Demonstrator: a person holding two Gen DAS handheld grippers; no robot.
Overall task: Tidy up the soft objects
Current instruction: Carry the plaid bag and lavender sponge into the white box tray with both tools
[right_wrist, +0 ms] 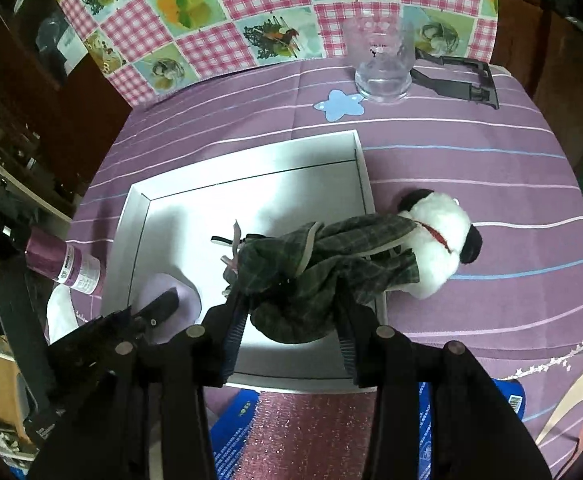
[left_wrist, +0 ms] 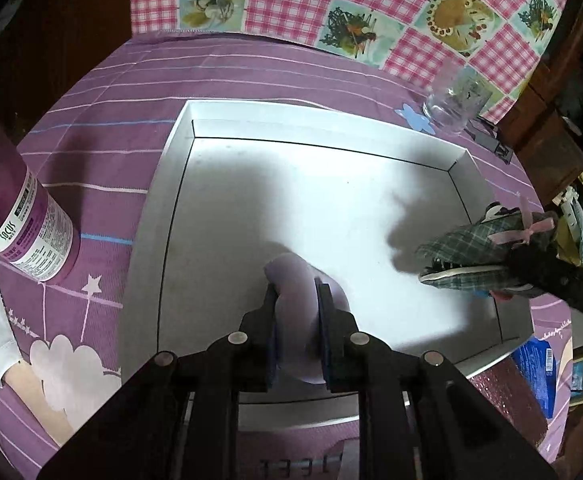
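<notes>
The left gripper (left_wrist: 297,300), at bottom centre of its view, is closed on a pale lilac soft pad (left_wrist: 291,276) low inside the white tray (left_wrist: 179,136). The right gripper (right_wrist: 291,320) pinches a plaid cloth (right_wrist: 323,256) over the tray's right edge at frame centre. A white plush dog (right_wrist: 439,236) lies on the table (right_wrist: 491,168), right of the tray.

Tray (right_wrist: 251,196) at centre of the right wrist view on the tablecloth (right_wrist: 471,168), glass (right_wrist: 381,68) behind it at upper centre, plush toy (right_wrist: 439,236) just right of the tray, bottle (right_wrist: 73,266) at its left, folded cloth (right_wrist: 187,300) inside its lower left corner.
</notes>
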